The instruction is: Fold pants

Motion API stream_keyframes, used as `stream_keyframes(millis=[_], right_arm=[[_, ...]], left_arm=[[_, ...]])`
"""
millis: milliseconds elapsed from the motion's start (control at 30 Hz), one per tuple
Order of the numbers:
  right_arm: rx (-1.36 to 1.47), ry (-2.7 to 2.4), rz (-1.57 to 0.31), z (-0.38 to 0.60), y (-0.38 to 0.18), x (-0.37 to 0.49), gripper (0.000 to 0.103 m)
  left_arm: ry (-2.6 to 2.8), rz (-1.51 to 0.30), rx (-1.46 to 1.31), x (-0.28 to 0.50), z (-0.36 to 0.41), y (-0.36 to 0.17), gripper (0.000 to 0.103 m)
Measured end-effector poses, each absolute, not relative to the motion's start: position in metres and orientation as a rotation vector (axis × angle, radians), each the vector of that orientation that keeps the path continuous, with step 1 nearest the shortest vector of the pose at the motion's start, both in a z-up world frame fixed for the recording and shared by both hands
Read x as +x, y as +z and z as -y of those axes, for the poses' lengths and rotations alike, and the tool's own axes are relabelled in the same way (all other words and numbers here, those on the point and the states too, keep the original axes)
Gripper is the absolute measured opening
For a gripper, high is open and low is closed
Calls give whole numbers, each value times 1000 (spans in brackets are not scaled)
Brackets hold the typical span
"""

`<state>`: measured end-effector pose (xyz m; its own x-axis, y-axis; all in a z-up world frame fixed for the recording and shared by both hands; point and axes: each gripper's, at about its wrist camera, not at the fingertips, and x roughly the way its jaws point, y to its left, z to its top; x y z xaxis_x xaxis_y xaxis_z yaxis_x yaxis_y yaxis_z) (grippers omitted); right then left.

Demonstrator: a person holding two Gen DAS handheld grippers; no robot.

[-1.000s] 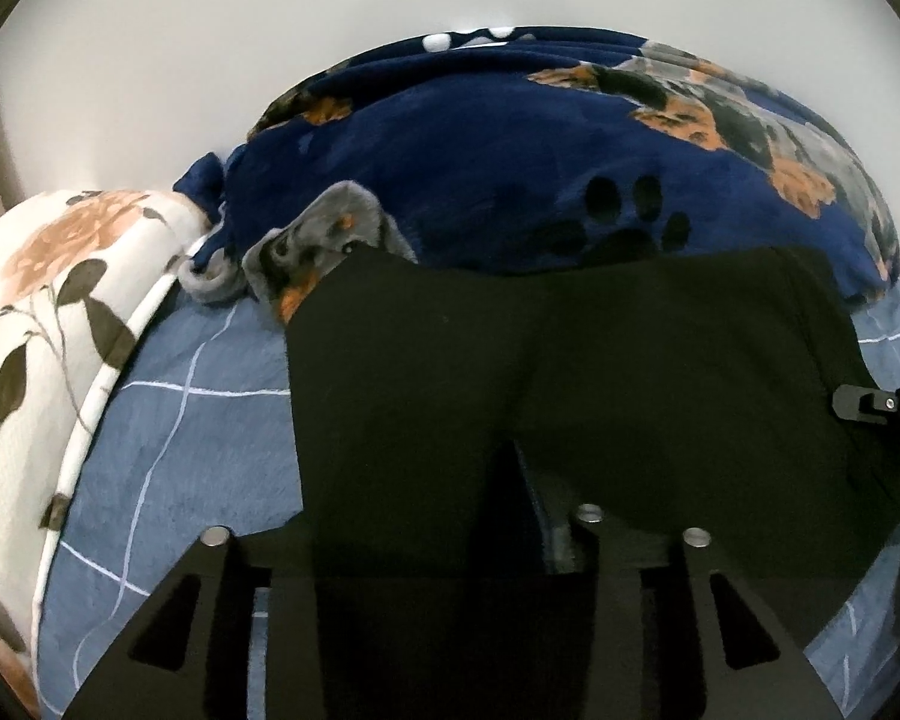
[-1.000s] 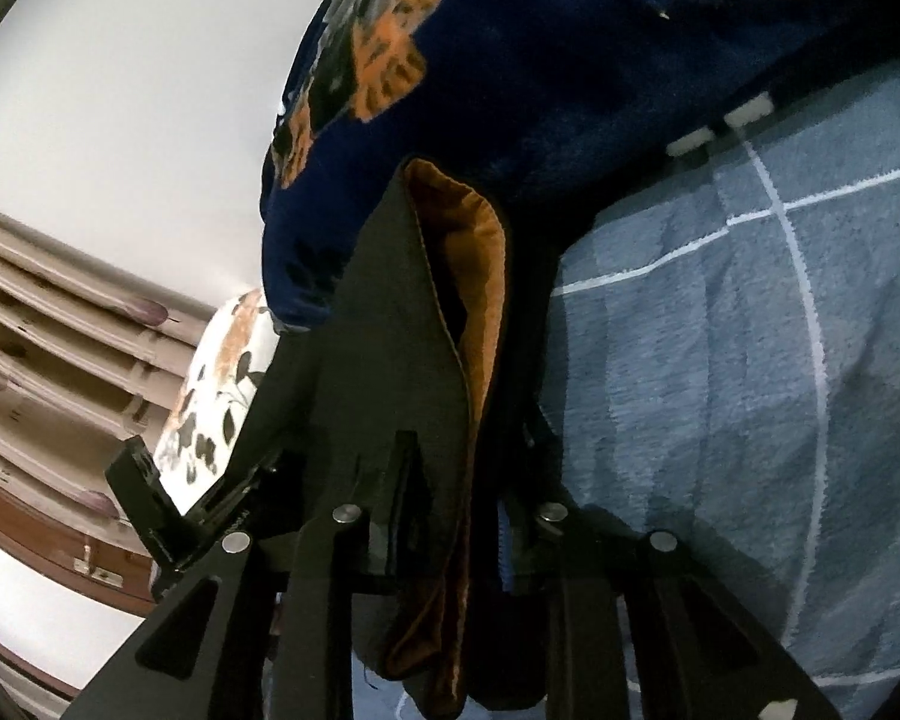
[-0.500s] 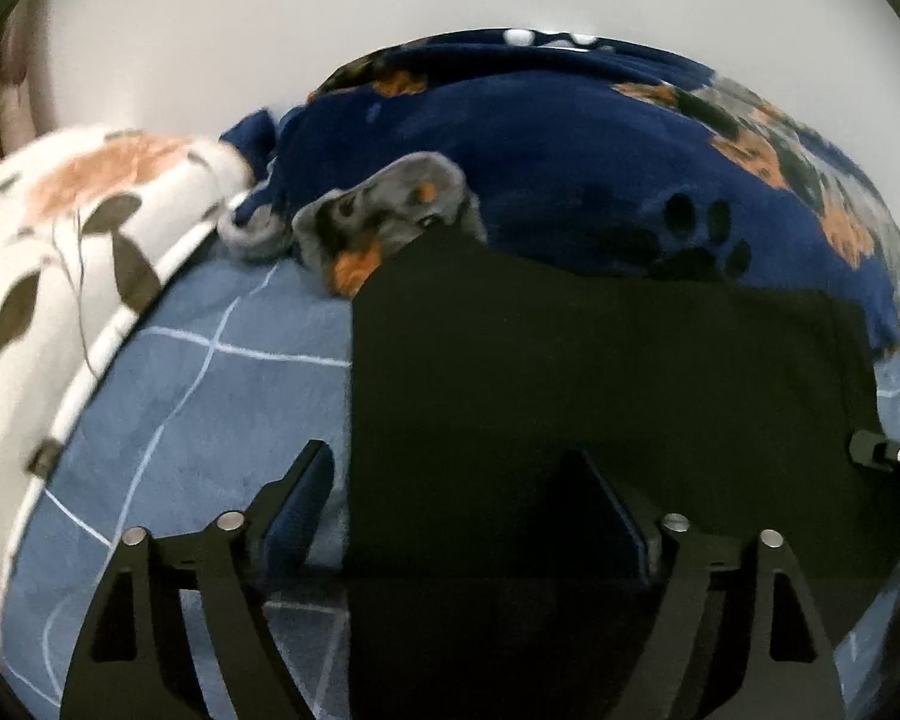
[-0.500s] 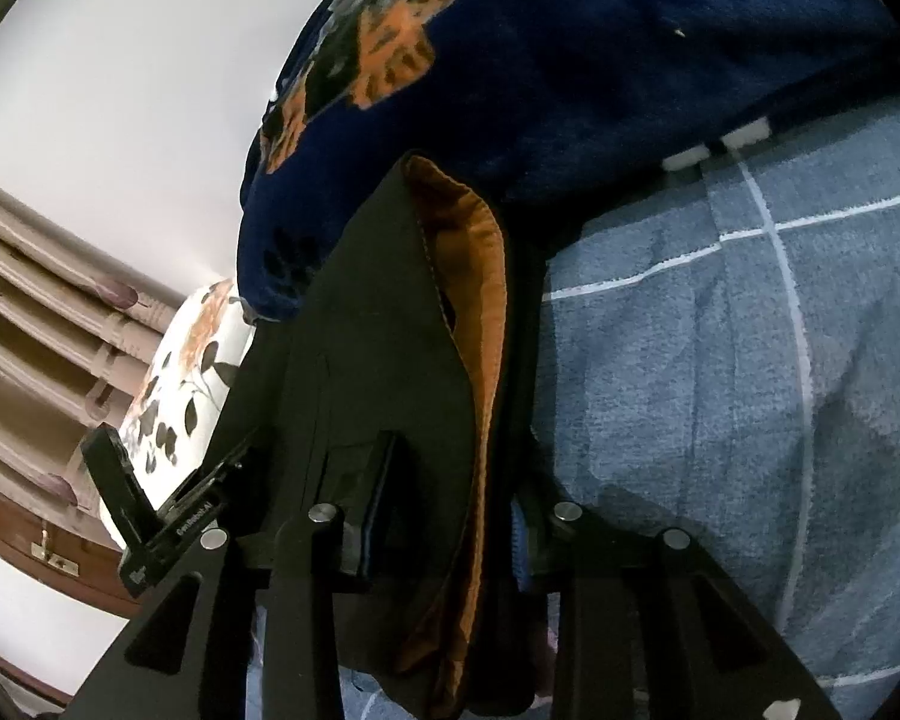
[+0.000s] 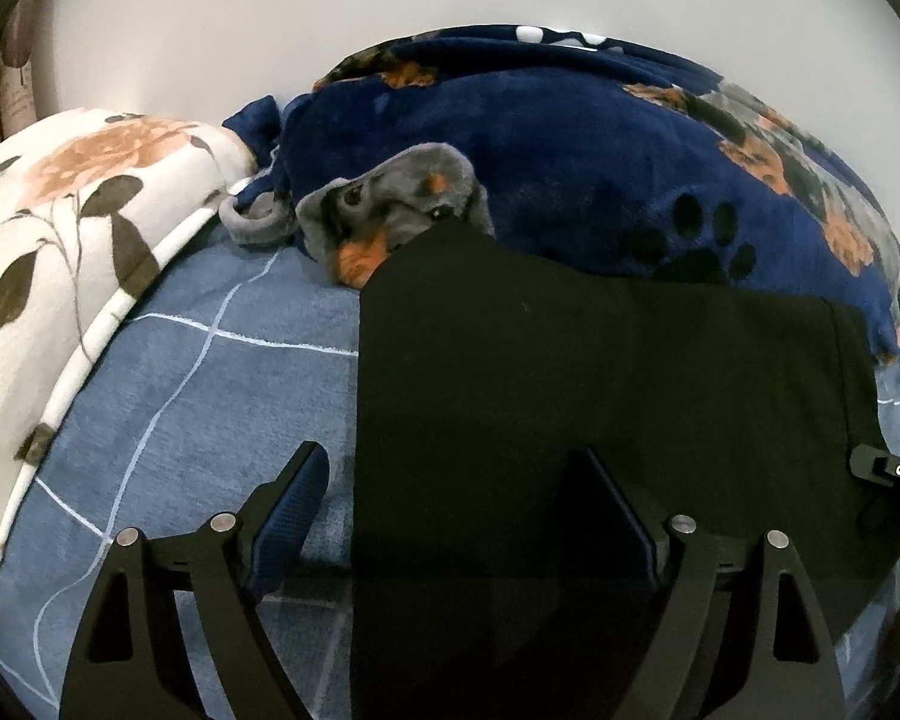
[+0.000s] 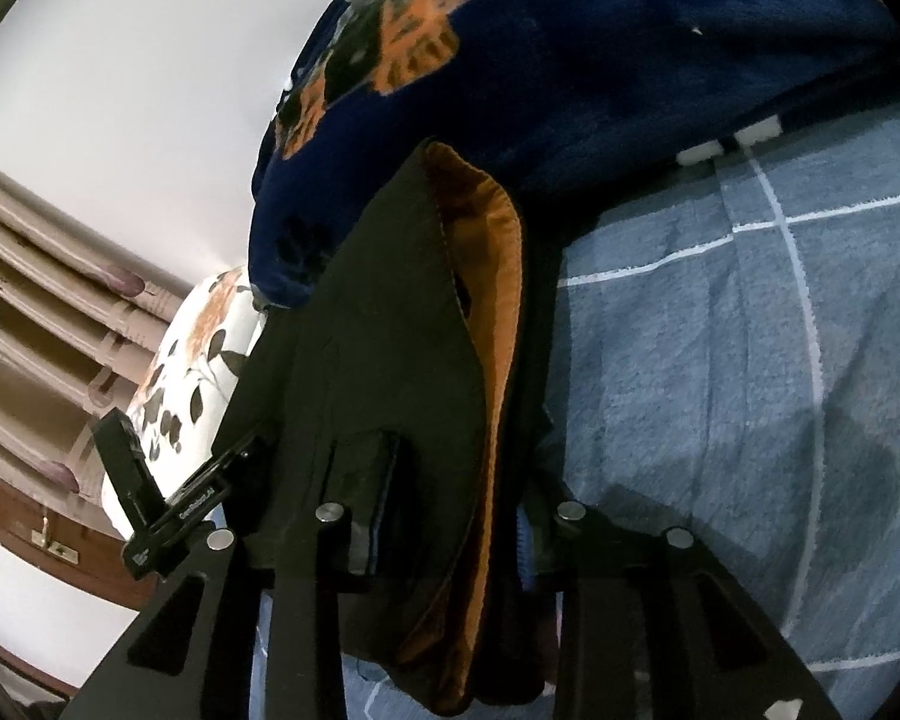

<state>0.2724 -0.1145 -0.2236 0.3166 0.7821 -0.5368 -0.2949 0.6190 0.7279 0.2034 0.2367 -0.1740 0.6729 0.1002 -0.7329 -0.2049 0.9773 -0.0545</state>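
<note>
The black pants [image 5: 600, 396] lie folded flat on the blue checked bed sheet [image 5: 198, 408], their far edge against the navy blanket. My left gripper [image 5: 456, 510] is open; its fingers straddle the pants' near left edge without holding the cloth. My right gripper [image 6: 450, 516] is shut on the pants' waistband [image 6: 402, 360], whose orange lining [image 6: 498, 276] shows along the fold. The left gripper's side also shows in the right wrist view [image 6: 150, 504].
A navy fleece blanket [image 5: 600, 150] with dog and paw prints is heaped at the back. A white floral pillow [image 5: 60, 252] lies at the left. A white wall is behind, and a wooden headboard [image 6: 24, 360] shows in the right wrist view.
My left gripper has opened, let go of the pants' edge and shifted left. The pants have dropped flat on the sheet. My right gripper stays shut on the waistband.
</note>
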Motion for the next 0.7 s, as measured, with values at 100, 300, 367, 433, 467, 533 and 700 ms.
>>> stream_keyframes(millis=[100, 300, 367, 433, 467, 533, 700], right_arm=[[591, 776, -1008, 118, -224, 269, 24], [539, 734, -1009, 113, -221, 269, 27], [524, 706, -1000, 110, -219, 267, 30], [504, 694, -987, 108, -217, 265, 34], [493, 683, -980, 107, -215, 264, 35], [456, 641, -951, 106, -209, 258, 40], [347, 528, -867, 96, -190, 236, 44]], left_arm=[[170, -814, -129, 203, -236, -174, 86], [177, -810, -116, 202, -234, -174, 86], [178, -810, -119, 202, -234, -175, 86], [181, -808, -118, 201, -234, -174, 86], [183, -806, -116, 201, -233, -174, 86], [191, -802, -108, 200, -232, -174, 86], [218, -790, -80, 198, -229, -171, 86]])
